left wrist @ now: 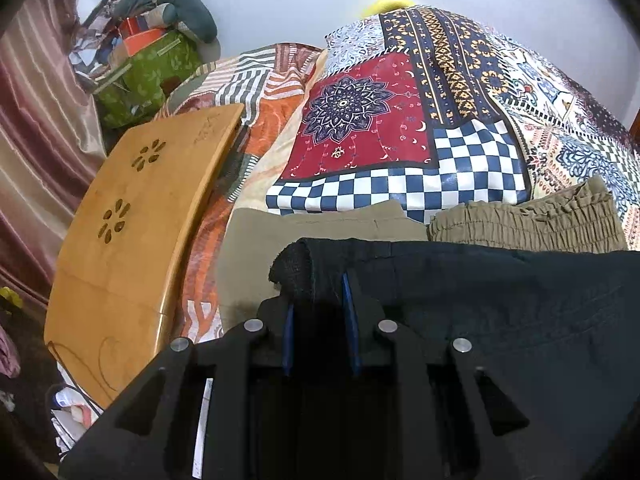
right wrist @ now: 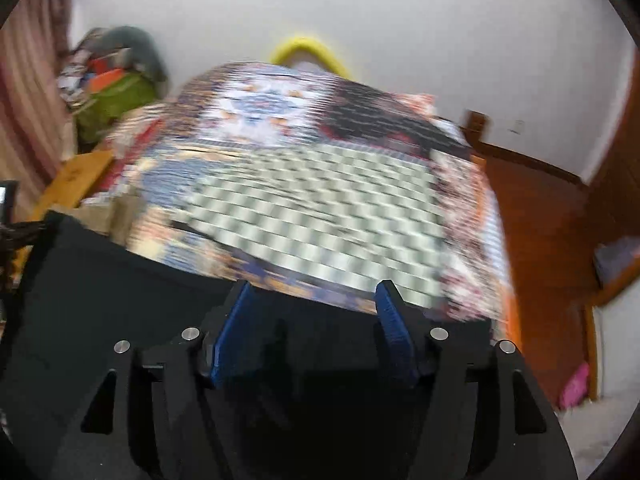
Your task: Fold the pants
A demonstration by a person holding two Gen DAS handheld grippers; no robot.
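Black pants point(left wrist: 500, 312) lie on the patterned bedspread point(left wrist: 400, 120). My left gripper point(left wrist: 318, 292) is shut on a bunched corner of the black pants, which sticks up between the blue pads. In the right wrist view, which is motion-blurred, the black pants point(right wrist: 100, 280) spread under my right gripper point(right wrist: 316, 300). Its jaws stand wide apart over the pants' far edge, with nothing between the pads.
Olive-green garments point(left wrist: 528, 220) lie folded just beyond the black pants. A wooden lap table point(left wrist: 136, 224) sits on the left of the bed. A green box point(left wrist: 148, 72) with clutter stands at the back left. A wooden floor point(right wrist: 540, 240) lies right of the bed.
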